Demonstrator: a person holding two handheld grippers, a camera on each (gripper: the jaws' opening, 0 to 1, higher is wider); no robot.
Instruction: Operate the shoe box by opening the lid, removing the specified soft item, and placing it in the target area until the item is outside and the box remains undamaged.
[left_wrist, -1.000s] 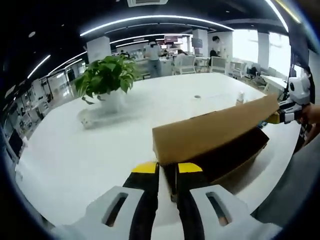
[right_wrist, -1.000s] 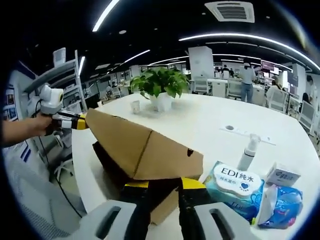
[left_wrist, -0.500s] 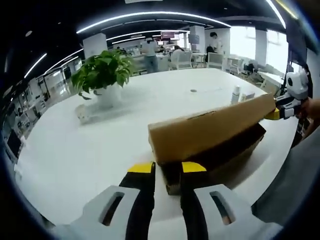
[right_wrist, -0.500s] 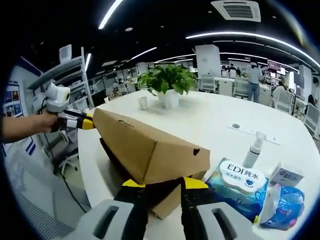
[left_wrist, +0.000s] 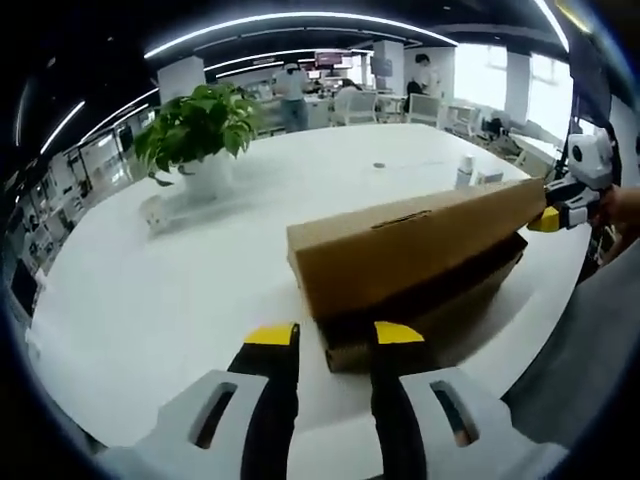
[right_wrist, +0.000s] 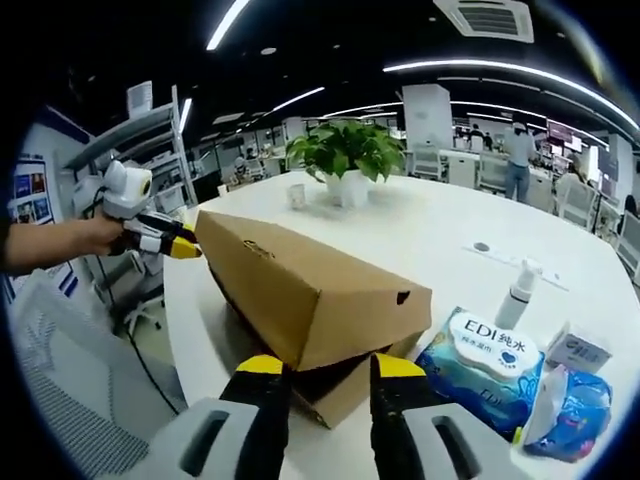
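Left gripper view: my left hand-held gripper (left_wrist: 335, 340) stands open at one end of the shoe box (left_wrist: 410, 262) on the tabletop (left_wrist: 160, 300); my right hand-held gripper (right_wrist: 325, 368) stands open at the other end, lid (right_wrist: 300, 285) partly raised

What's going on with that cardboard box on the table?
A person holds a two-jaw gripper in each hand, one at each end of a cardboard shoe box on a white table. The left gripper and right gripper have their jaws apart around the box ends. The lid sits slightly raised, a dark gap beneath it. Tissue packs lie nearby.
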